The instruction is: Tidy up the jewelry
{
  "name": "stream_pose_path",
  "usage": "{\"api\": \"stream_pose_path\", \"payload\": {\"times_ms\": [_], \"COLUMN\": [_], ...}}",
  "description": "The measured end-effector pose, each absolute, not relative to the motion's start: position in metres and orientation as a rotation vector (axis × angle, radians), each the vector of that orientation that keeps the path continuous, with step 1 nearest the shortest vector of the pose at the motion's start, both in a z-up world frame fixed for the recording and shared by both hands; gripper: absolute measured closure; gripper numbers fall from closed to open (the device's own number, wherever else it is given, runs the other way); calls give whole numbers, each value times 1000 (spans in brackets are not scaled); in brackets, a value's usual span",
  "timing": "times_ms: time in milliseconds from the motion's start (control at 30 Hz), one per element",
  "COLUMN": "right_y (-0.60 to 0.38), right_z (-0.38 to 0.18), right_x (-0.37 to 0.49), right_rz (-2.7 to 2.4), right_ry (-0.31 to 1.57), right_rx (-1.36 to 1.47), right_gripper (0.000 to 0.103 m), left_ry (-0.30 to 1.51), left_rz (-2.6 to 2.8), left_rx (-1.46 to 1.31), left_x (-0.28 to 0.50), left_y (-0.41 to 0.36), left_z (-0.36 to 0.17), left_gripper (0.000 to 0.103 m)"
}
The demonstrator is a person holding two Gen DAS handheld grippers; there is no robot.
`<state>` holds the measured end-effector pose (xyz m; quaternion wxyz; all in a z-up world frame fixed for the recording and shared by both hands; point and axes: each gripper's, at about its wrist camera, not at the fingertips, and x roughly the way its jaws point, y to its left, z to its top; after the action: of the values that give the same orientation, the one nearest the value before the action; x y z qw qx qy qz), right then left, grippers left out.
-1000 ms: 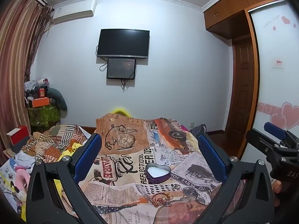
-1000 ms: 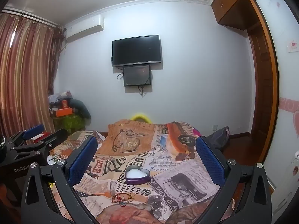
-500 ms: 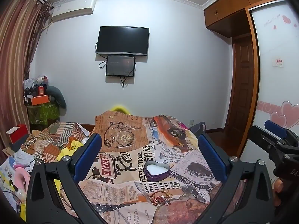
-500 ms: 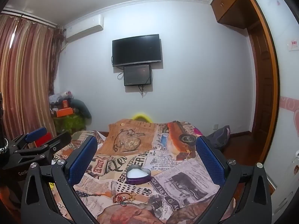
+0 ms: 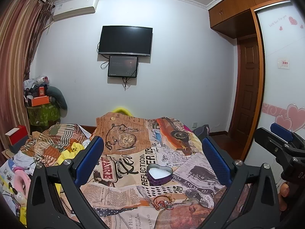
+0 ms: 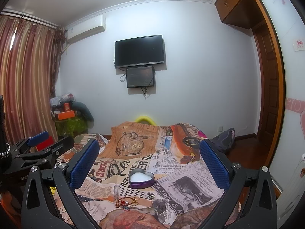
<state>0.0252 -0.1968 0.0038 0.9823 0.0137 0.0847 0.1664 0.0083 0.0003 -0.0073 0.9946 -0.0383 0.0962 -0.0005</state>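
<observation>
Both views sit slightly lower than before; left gripper (image 5: pixel 152 156) and right gripper (image 6: pixel 149 157) spread wide, empty; purple heart-shaped tin (image 5: pixel 159 174) on newspaper-print cloth (image 5: pixel 118 192), tangled gold jewelry (image 5: pixel 163 202) nearer; pieces indistinct.

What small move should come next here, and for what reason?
Probably lower the right tongs toward the tangled gold chain jewelry. It lies loose on the newspaper-print bedspread, just in front of the open purple heart-shaped tin, which looks empty. Both tongs, left too, are open and hold nothing.
</observation>
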Motion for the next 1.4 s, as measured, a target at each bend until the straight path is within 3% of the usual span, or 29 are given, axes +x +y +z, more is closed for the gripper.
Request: {"api": "stream_pose_path", "payload": {"times_ms": [1400], "right_y": [-192], "right_z": [5], "right_x": [23], "right_rz": [345], "right_ry": [177], "right_rx": [35], "right_gripper": [0], "left_ry": [200], "left_rz": [-5], "left_rx": [-76], "left_x": [11], "left_y": [-3], "left_z": [-11], "left_gripper": [0]}}
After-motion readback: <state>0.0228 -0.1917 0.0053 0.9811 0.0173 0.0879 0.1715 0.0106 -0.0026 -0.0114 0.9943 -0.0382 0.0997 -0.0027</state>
